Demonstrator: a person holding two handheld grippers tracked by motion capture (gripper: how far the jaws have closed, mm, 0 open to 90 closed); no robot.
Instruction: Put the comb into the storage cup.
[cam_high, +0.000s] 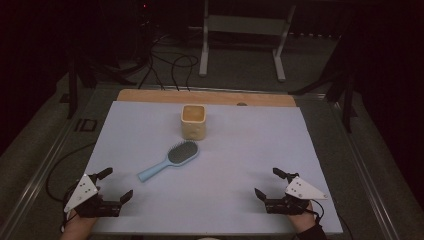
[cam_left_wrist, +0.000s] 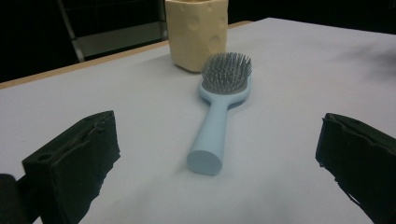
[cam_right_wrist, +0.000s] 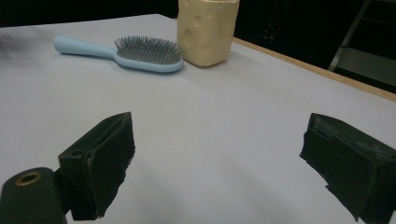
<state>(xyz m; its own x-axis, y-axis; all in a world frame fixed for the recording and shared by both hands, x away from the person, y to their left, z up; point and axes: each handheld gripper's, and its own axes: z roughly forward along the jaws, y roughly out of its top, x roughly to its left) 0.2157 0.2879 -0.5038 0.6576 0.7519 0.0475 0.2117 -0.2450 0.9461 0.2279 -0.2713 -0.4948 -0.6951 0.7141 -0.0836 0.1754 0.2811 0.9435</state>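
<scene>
High view shows a pale blue hairbrush (cam_high: 170, 160) lying bristles-up on the tabletop (cam_high: 250, 150), just in front of a cream cup (cam_high: 193, 121), its head nearest the cup and its handle running away from it toward the person's left. Both tongs sit well short of the cup, at the near edge: the left tongs (cam_high: 116, 184) closest to the handle's end, the right tongs (cam_high: 272, 183) farther off. Each stands wide open and holds nothing.

Left gripper view looks straight down the handle toward the cup, so the likely step is to pick the brush up by the handle, probably to stand it in the cup. To do it well, the left tongs should advance low along the handle, straddle it about midway, keep the jaws square to its sides, and close firmly before lifting, so the heavier head doesn't swing or knock the cup.
</scene>
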